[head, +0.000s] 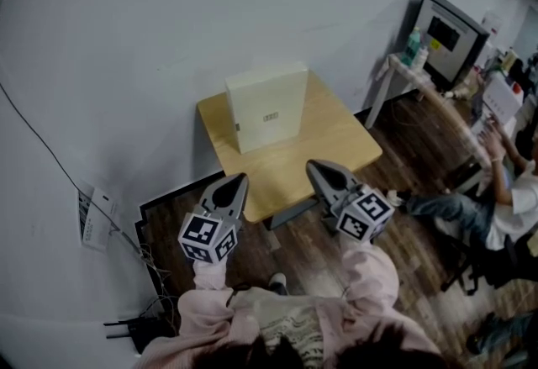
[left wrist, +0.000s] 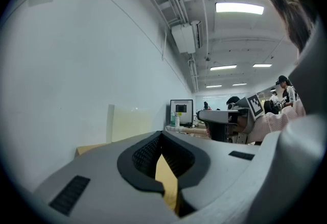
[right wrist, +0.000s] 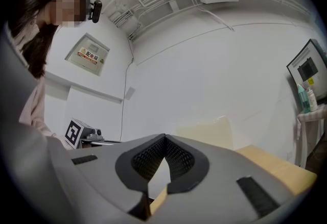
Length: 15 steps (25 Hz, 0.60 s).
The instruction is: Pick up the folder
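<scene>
While held level at the near edge of the desk, the left gripper and the right gripper are both clenched, with nothing between the jaws. The approach is judged to be in hand; the jaws must next be opened and carried farther. Beyond, the folder is stood upright at the desk's far side by the wall, broad face turned toward the grippers. It looks nearly square, so no long axis can be told.

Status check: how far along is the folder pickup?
Nothing is done yet: the folder stands upright on the table by the wall, untouched. In hand: the left gripper and right gripper point toward it at the table's near edge, jaws shut and empty. Left: open the jaws, reach it, grip and lift.
</scene>
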### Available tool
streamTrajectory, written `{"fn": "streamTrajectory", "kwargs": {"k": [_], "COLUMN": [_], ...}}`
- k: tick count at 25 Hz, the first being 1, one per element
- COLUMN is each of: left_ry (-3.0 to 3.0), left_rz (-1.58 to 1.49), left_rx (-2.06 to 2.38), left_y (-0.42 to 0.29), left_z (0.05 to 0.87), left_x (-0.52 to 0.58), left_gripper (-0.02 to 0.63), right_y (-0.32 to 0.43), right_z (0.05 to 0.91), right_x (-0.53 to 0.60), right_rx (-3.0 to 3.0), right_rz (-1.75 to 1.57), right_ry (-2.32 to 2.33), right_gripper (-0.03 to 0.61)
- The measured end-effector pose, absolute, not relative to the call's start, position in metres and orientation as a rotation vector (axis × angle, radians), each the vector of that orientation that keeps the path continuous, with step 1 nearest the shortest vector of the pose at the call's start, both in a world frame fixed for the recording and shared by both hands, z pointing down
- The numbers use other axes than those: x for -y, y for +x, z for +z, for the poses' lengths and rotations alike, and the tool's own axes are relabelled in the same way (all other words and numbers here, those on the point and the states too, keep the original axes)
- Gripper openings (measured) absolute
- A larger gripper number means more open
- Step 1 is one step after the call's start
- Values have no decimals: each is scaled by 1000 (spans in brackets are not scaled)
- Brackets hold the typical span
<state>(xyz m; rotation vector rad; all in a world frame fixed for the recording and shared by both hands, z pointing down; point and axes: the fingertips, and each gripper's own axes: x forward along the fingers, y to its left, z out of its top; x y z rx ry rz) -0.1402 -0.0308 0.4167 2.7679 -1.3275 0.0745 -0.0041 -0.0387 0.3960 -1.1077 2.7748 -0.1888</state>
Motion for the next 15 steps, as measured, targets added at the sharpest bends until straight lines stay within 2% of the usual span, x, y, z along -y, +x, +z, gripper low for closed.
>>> {"fn": "streamTrajectory", "kwargs": {"k": [15], "left_ry": [2798], "left_rz": [81], "left_rx": [1276], "left_y": [-135], "left_z": [430], "left_x": [80], "left_gripper": [-5], "right_y": [0], "right_z": [409], "right_x": [82], "right_rx": [-2749], "right_rz": [-226], "right_ry": [-1162], "right_gripper": [-13]}}
